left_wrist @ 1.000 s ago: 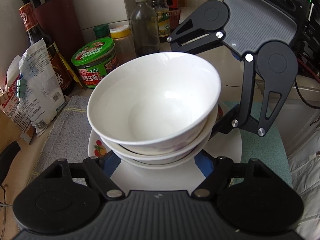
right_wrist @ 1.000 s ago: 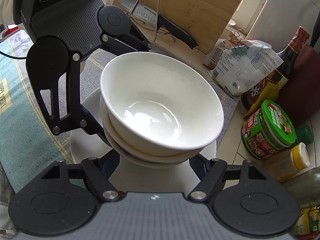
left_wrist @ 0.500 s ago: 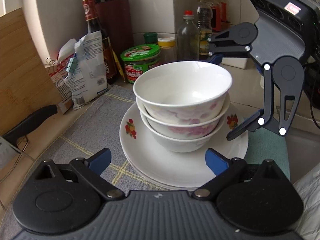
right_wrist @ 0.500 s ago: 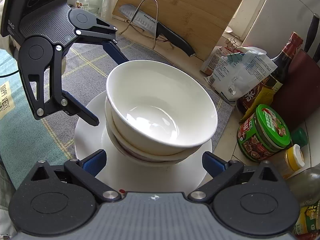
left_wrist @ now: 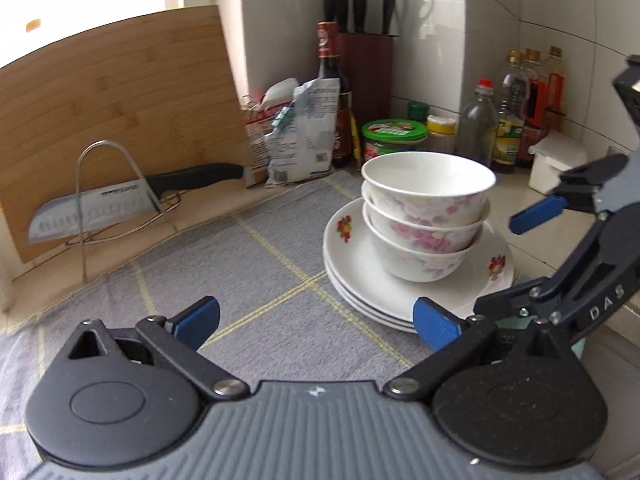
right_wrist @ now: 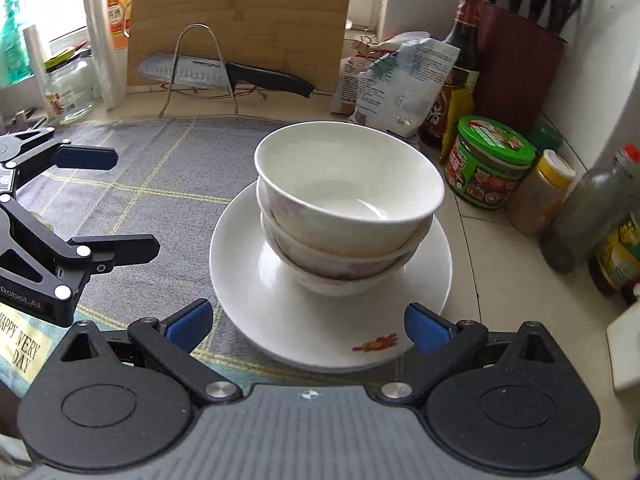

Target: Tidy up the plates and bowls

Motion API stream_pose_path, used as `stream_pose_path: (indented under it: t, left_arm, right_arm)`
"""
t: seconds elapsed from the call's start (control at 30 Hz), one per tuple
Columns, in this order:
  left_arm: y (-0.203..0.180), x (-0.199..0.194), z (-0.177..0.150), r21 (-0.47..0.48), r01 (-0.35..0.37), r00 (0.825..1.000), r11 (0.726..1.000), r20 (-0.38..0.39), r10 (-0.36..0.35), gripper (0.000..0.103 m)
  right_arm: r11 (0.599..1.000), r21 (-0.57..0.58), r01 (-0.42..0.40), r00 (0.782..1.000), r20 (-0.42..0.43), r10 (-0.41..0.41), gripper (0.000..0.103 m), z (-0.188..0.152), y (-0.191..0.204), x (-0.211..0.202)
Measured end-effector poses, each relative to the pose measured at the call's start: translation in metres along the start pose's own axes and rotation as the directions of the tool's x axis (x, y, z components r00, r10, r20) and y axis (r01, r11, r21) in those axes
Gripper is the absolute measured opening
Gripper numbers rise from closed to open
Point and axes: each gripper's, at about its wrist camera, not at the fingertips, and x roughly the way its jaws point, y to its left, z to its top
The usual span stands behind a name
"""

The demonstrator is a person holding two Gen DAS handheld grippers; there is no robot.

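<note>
Far to the left of the left claw (left_wrist: 316,322), a knife (left_wrist: 120,200) lies across a wire rack (left_wrist: 116,196) in front of a wooden cutting board (left_wrist: 112,96) leaning on the wall. The left claw is wide open and holds nothing, over a grey checked mat (left_wrist: 240,280). Ahead and to its right, three bowls (left_wrist: 424,216) sit nested, the top one empty, on a stack of plates (left_wrist: 360,272) at the mat's edge. The right claw (right_wrist: 306,326) is also spread wide and empty; the plates (right_wrist: 280,312) lie just ahead, between its fingers, apart from both. To its right stand a green-lidded jar (right_wrist: 490,162), a yellow-capped jar (right_wrist: 540,196) and bottles (right_wrist: 592,208); a knife block (right_wrist: 516,56) holds knives further back.
</note>
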Motion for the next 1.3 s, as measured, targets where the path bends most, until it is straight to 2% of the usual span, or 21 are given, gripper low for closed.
stream_pose_path:
  t: [0.1,0.17,0.27,0.33,0.5,0.77,1.3]
  left_arm:
    - [0.006,-0.016,-0.003,-0.077,0.011,0.999,0.997,-0.038,-0.014,0.102]
    - [0.007,-0.028,-0.005,-0.093,0.027,0.998,0.995,-0.046,-0.031,0.102]
    - [-0.001,-0.043,-0.005,-0.060,-0.035,0.997,0.998,-0.078,0.030,0.102]
    - [-0.006,-0.052,-0.004,-0.037,-0.057,0.995,0.998,-0.088,0.054,0.102]
    - [-0.007,-0.074,-0.002,-0.052,-0.036,0.996,0.998,-0.089,0.031,0.102]
    - [-0.011,-0.095,0.002,-0.059,-0.069,0.994,0.996,-0.088,0.063,0.102]
    - [-0.017,-0.103,0.004,-0.065,-0.070,0.994,0.995,-0.086,0.064,0.102]
  right_arm:
    - [0.990,0.085,0.116,0.993,-0.021,-0.115,0.103,-0.011,0.024,-0.011]
    - [0.971,0.154,0.185,0.983,-0.045,-0.180,0.103,-0.016,0.036,-0.019]
    - [0.932,0.271,0.243,0.970,-0.066,-0.233,0.103,-0.024,0.047,-0.036]
    - [0.910,0.326,0.255,0.967,-0.066,-0.247,0.103,-0.025,0.051,-0.047]
    - [0.884,0.370,0.287,0.956,-0.048,-0.290,0.103,-0.028,0.061,-0.069]
    - [0.872,0.384,0.303,0.946,-0.008,-0.324,0.103,-0.028,0.073,-0.093]
    - [0.861,0.387,0.330,0.935,-0.009,-0.354,0.103,-0.029,0.074,-0.102]
